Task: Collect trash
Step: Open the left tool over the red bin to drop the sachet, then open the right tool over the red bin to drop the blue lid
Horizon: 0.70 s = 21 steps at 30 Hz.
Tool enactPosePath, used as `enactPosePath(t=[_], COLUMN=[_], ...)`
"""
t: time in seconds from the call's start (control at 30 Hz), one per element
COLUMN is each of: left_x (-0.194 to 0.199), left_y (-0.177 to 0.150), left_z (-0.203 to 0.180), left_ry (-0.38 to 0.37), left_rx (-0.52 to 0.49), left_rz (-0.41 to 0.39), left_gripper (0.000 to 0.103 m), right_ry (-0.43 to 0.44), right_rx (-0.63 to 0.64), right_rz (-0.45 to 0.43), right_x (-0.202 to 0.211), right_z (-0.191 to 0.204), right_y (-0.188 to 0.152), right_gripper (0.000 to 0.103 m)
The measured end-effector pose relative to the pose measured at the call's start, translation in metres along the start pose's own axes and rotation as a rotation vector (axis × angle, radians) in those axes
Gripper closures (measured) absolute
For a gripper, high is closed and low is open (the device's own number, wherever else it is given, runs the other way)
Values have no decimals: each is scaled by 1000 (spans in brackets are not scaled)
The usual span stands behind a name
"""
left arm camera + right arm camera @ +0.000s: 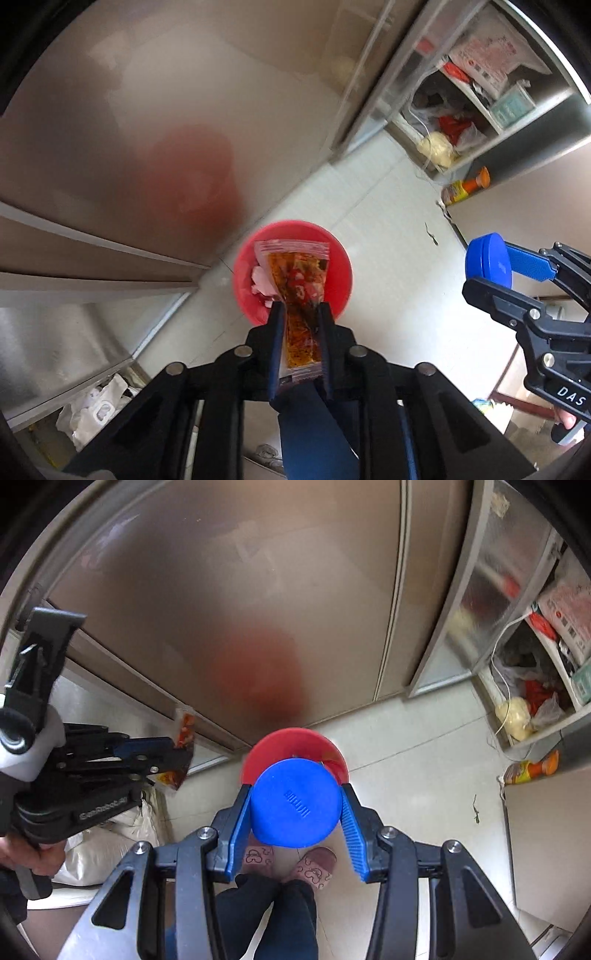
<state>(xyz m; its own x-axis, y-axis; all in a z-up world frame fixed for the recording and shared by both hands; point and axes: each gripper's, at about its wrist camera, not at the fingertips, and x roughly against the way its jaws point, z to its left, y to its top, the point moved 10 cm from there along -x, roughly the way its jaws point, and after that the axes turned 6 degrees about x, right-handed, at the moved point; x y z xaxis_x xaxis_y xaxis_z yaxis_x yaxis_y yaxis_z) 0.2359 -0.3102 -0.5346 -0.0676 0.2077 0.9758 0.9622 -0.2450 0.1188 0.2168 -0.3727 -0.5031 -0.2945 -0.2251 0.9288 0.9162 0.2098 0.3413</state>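
Left wrist view: the left gripper [300, 334] points steeply down, and the red bin [334, 254] sits on the pale tiled floor [388, 236] directly beyond its fingertips, against the foot of a metal cabinet front [147, 110]. The sauce sachet [295, 291] runs lengthwise out of the jaws toward the bin, its far sealed end already over the opening. It is a clear packet of orange-red oily seasoning, creased where the jaws pinch it. The jaws stand narrowly apart with the sachet between them; whether the pads are pressing it I cannot tell. Crumpled white and pink scraps [260, 282] lie in the bin. At the right edge, the right gripper [491, 271] clasps a blue cap [487, 258], off to the side of the bin.

Right wrist view: the right gripper [295, 805] clenches the blue cap [295, 803] across its round body, 1 finger on each side. The cap is a smooth blue disc with a small embossed mark. The red bin [291, 744] lies just beyond and below it. The left gripper [177, 753] with the sachet [183, 734] hangs to the left. Judging from both views, the left hand seems better lined up for a drop.
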Motion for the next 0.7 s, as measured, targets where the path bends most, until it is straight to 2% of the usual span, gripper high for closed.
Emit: enactPosePath(t=[0.07,0.1,0.2,0.27,0.4,0.47,0.53,0.7], left_x=[4,7,12,18,24,23,22,22], left_y=[3,3,1,2,2,3,4,0], left_z=[-4,-3,-3,0,5,9,14,36], left_ry=[-2,3,6,26,11,13,16,82], left_rx=[-18,-24,-47,-47,-29,-13,-2,51], left_rz=[-26,-40,-29,-30,-32,-42,-49,-71], left_gripper=[69,65,48,30,26,20,20,20], right_ry=[3,2,4,5,9,15,19,36], right_rx=[-13,-19,-27,-34,-19,-6,6,51], right_rz=[2,3,4,10,13,11,10,29], right_x=[1,2,8,12,21,23,20,1], right_z=[0,0,1,3,12,16,18,28], right_y=[-1,-2,-5,-6,0,3,7,11], right_gripper=[60,60,60,60,60,60,60,60])
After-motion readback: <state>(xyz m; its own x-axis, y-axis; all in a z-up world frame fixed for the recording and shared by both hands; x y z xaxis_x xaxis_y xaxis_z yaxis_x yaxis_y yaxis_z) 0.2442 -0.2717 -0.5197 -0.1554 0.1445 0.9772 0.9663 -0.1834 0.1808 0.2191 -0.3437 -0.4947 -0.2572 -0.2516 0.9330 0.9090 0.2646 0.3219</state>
